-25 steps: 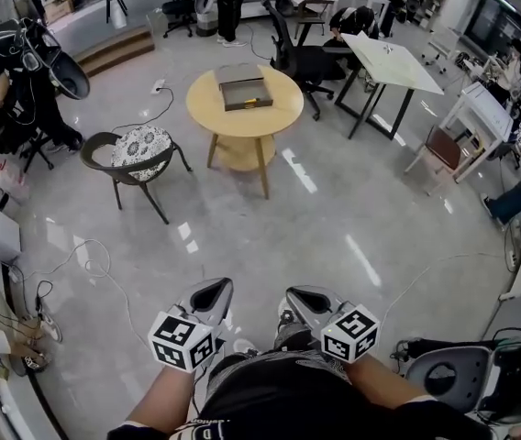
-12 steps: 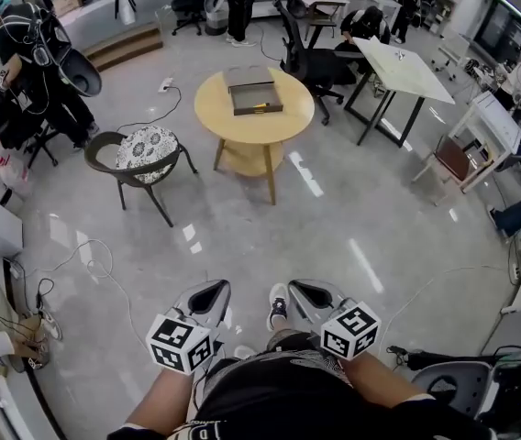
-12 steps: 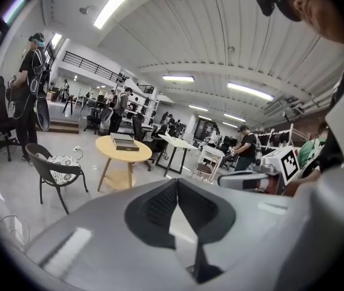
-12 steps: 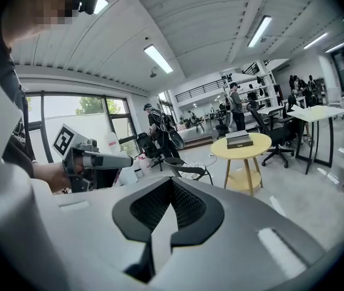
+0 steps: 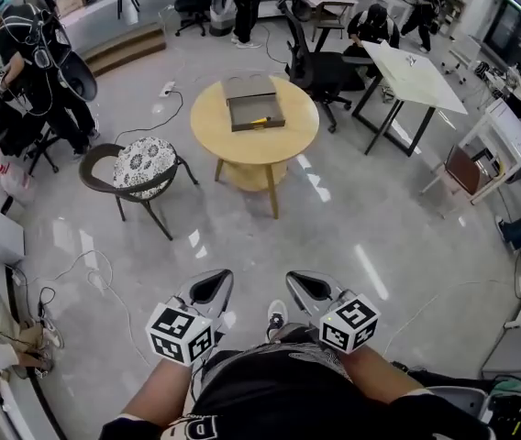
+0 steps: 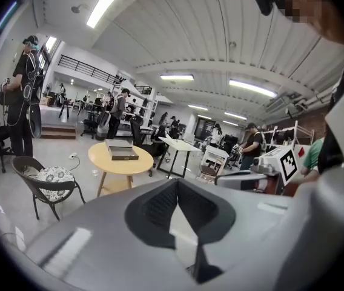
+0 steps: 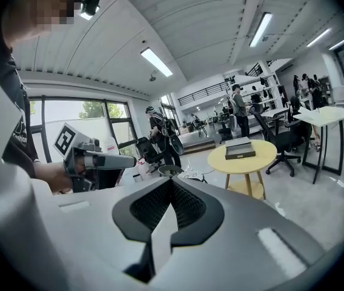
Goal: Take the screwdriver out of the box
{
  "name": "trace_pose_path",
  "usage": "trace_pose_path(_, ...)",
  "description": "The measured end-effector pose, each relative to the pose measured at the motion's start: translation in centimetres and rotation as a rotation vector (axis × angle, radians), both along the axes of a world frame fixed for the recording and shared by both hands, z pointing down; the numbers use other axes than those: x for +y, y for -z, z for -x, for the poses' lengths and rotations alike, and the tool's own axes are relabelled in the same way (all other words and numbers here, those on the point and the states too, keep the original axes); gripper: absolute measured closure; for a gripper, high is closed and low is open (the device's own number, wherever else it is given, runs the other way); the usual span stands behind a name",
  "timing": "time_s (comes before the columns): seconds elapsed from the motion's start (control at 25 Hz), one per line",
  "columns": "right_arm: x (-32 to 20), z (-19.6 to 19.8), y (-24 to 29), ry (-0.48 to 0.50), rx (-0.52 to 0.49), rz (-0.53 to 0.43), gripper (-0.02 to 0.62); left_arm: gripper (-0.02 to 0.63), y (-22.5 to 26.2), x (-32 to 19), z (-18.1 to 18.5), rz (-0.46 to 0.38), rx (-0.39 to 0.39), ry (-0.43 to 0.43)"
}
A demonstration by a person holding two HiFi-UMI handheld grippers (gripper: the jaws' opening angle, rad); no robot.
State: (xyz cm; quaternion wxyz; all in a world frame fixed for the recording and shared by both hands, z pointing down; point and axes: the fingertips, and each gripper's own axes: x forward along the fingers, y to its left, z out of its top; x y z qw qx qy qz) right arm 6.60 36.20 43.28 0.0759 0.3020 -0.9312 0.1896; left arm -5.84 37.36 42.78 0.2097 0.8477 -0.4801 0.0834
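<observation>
Head view: the box (image 5: pixel 255 111) sits on the round table (image 5: pixel 210 125), a yellow glint inside it likely the screwdriver (image 5: pixel 259 120), with the left gripper (image 5: pixel 213 284) and right gripper (image 5: pixel 299 282) well apart from that table; left gripper view, then right gripper view: jaws together, empty, aimed at that table because nothing is within reach yet.

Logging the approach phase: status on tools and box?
Left tool, right tool shut, empty. Box on round table, far ahead, out of reach. Chair left of table, off the straight line.
</observation>
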Motion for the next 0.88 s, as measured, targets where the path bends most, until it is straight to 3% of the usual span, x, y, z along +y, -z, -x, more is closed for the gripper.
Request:
trace_pose_path(0.44,-10.5,-3.6,0.2,0.032,-0.024,0.013,0.595,0.546,0.4,-10.9,-4.7,0.002,-0.019,0.001)
trace_pose_path(0.88,-16.8,-4.8,-0.7,0.051,-0.050,0.043,0.595,0.547,0.0,-16.8,-6.4,0.025,-0.030,0.020)
